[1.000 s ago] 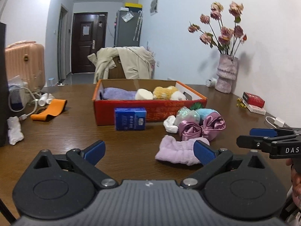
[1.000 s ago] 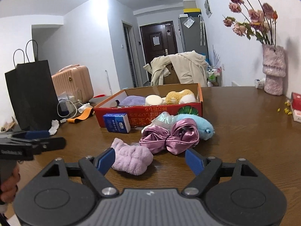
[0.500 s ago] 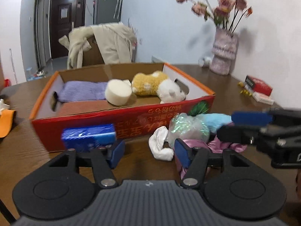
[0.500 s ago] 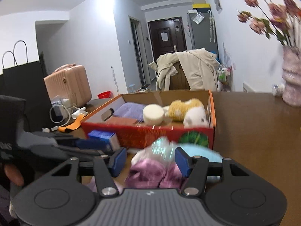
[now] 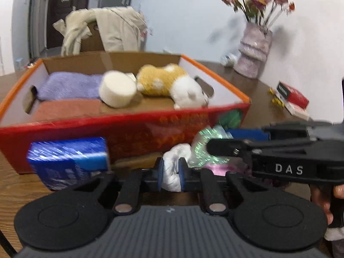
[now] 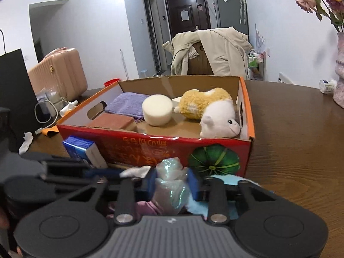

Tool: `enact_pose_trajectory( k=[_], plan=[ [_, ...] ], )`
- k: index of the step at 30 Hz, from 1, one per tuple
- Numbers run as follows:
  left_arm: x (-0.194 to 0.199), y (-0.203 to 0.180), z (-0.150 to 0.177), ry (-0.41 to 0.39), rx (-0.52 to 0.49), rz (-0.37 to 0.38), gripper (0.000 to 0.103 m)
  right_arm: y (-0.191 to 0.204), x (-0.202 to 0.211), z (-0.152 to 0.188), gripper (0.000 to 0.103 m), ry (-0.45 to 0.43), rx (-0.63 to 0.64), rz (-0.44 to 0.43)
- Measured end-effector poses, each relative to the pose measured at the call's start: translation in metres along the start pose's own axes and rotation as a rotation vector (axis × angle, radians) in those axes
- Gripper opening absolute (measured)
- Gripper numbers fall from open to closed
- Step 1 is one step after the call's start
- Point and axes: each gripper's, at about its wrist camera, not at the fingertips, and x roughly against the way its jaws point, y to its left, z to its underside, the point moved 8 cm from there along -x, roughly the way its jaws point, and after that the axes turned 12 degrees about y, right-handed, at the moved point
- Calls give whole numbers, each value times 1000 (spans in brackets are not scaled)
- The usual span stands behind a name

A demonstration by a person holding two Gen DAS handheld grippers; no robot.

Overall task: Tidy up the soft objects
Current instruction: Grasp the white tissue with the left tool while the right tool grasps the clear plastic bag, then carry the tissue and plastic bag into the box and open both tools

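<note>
1. The left gripper (image 5: 171, 175) has just been closing its jaws, and they now pinch a white cloth (image 5: 174, 167) between the blue pads, nearly together.
2. The white cloth lies on the desk (image 5: 13, 191) just in front of the red box (image 5: 133, 133), beside a blue carton (image 5: 66, 161).
3. The right gripper (image 6: 172, 183) has also just been closing its jaws; they are clamped on a shiny, see-through crinkly bag (image 6: 169, 185), which bulges between the pads.
4. That bag sits on top of a pink satin item (image 6: 146, 207) and next to a light blue fluffy item (image 6: 223, 181), all close against the front wall of the box.
5. Inside the box lie a purple cloth (image 6: 129, 105), a round white sponge (image 6: 157, 109), a yellow and white plush toy (image 6: 210, 109) and a brown block (image 6: 114, 121).
6. In the left view the right gripper reaches in from the right, close beside the left gripper.
</note>
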Motion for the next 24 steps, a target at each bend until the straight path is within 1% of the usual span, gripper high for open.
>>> enact_pose_trajectory(
  k=[1, 3, 4, 5, 7, 9, 11, 14, 17, 22, 24],
  plan=[
    [8, 1, -2, -15, 7, -12, 13, 1, 5, -1, 22, -14, -3, -10],
    [28, 1, -6, -50, 18, -28, 13, 4, 19, -4, 19, -57, -2, -28],
    [42, 0, -8, -78, 20, -33, 13, 5, 29, -6, 19, -84, 0, -40],
    [57, -2, -9, -109, 19, -39, 7, 7, 39, -8, 19, -109, 2, -51],
    [87, -6, -10, -171, 26, -63, 7, 11, 63, -12, 19, -169, 6, -69],
    [116, -10, -7, -227, 42, -87, 7, 16, 85, -12, 19, -210, 19, -72],
    [138, -15, 0, -264, 52, -90, 7, 23, 109, -9, 19, -238, 34, -77],
    [162, -25, 13, -304, 60, -86, 7, 32, 142, 2, 19, -274, 55, -78],
    [182, -29, 28, -329, 82, -68, 7, 40, 164, 17, 19, -297, 53, -79],
    [203, -27, 40, -342, 64, -61, 7, 51, 175, 37, 19, -307, 12, -72],
    [210, -24, 42, -353, 63, -55, 7, 56, 177, 40, 19, -303, 4, -67]
  ],
)
